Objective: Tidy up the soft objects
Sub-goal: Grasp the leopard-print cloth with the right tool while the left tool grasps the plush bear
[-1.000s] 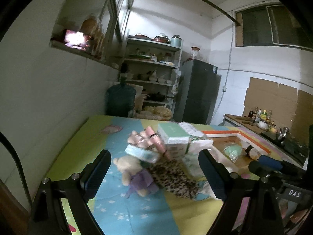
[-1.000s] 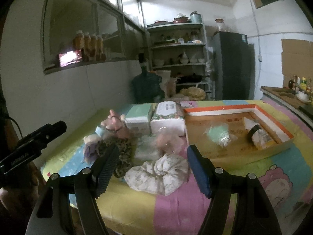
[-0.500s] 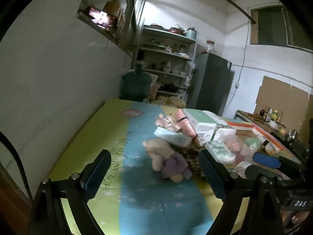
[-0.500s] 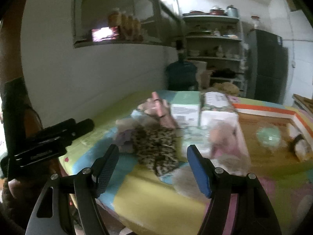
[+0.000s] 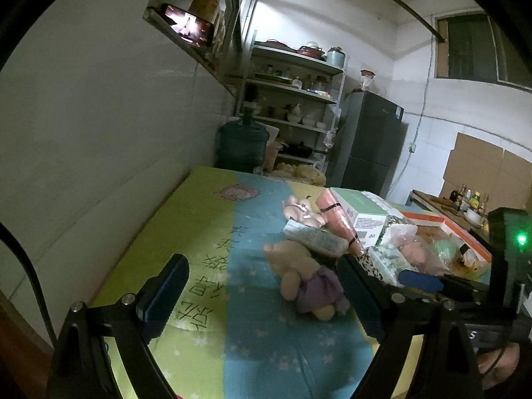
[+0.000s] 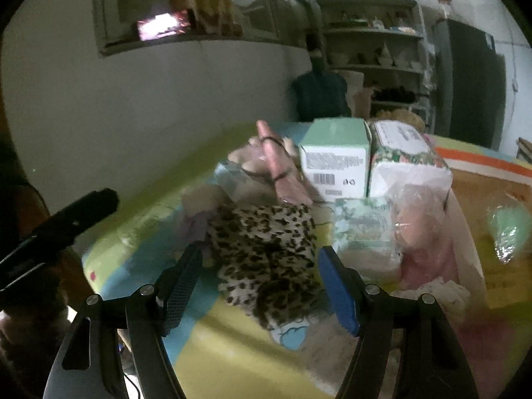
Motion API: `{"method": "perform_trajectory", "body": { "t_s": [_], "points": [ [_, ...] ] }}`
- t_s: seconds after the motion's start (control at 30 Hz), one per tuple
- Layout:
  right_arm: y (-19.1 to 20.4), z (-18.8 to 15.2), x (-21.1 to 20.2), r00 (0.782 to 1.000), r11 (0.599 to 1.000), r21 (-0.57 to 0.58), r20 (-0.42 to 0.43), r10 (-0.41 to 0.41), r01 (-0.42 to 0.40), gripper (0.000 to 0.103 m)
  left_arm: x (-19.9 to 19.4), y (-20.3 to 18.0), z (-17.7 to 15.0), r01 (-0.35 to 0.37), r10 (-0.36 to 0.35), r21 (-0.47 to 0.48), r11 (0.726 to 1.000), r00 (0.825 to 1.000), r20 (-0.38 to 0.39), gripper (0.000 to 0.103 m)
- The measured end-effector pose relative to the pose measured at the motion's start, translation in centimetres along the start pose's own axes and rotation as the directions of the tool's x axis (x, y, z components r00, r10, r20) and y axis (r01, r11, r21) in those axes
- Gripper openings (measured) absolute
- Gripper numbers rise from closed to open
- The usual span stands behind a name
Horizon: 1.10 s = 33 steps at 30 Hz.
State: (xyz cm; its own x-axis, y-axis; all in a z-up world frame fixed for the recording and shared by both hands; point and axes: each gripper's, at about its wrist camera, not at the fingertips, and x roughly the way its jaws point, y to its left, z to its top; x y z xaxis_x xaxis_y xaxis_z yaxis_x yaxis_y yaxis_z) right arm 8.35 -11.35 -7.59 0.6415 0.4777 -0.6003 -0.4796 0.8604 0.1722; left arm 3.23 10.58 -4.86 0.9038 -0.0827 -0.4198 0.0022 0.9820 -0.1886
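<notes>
Two grippers stand with their jaws spread wide and nothing pressed between the pads. The right gripper point(image 6: 257, 286) tilts down over a leopard-print fabric piece point(image 6: 266, 249), which shows in the gap between its fingers without either pad clearly touching it; that view is blurred by motion. The left gripper point(image 5: 262, 294) hangs over the bare blue and yellow-green tablecloth point(image 5: 212, 252), and a small beige plush bear in a purple dress point(image 5: 306, 279) lies on the cloth just inside its right finger, apart from the pad.

Just behind the leopard piece a rolled pink cloth bound with dark bands point(image 6: 279, 166) leans against a green and white carton point(image 6: 334, 159), and a wrapped tissue pack with a floral band point(image 6: 405, 163) stands beside that carton. A smaller green-printed tissue packet point(image 6: 362, 229) and a pink soft item in clear wrap point(image 6: 422, 232) lie to the right of the leopard piece. Further right sits a shallow cardboard tray with an orange rim point(image 6: 492, 163), holding a pale green wrapped item point(image 6: 508, 229). Beyond the table are a water jug point(image 5: 241, 146), shelves of dishes point(image 5: 292, 99) and a dark refrigerator point(image 5: 369, 143).
</notes>
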Motion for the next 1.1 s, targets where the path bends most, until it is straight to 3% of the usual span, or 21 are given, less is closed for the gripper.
{"method": "perform_trajectory", "body": {
  "t_s": [0.6,0.67,0.73,0.8,0.9,1.1],
  "points": [
    [-0.3,1.2,3.2,0.999,0.998,-0.061,-0.048,-0.025,0.022,0.072,1.9,0.3,0.6,0.029,-0.028,0.019,0.999,0.999,-0.039,0.091],
    [-0.3,1.3,3.8,0.997,0.998,-0.062,-0.069,-0.030,0.025,0.062,2.5,0.4,0.5,0.035,-0.034,0.011,0.999,0.998,-0.059,0.091],
    [-0.3,1.1,4.3,0.995,0.997,-0.070,-0.096,-0.031,0.025,0.044,3.2,0.4,0.4,0.037,-0.037,0.007,0.999,0.996,-0.081,0.091],
    [-0.2,1.1,4.5,0.993,0.996,-0.075,-0.109,-0.046,0.038,0.038,3.9,0.2,0.1,0.043,-0.042,0.006,0.999,0.994,-0.101,0.091],
    [-0.5,1.2,4.5,0.993,0.998,-0.056,-0.113,-0.034,0.028,0.018,4.8,-0.3,-0.1,0.060,-0.059,0.003,0.998,0.990,-0.127,0.091],
    [-0.9,1.7,1.4,1.000,1.000,-0.017,-0.020,0.021,-0.021,0.013,6.7,-1.6,-0.3,0.053,-0.048,0.023,0.998,0.985,-0.166,0.088]
  ]
}}
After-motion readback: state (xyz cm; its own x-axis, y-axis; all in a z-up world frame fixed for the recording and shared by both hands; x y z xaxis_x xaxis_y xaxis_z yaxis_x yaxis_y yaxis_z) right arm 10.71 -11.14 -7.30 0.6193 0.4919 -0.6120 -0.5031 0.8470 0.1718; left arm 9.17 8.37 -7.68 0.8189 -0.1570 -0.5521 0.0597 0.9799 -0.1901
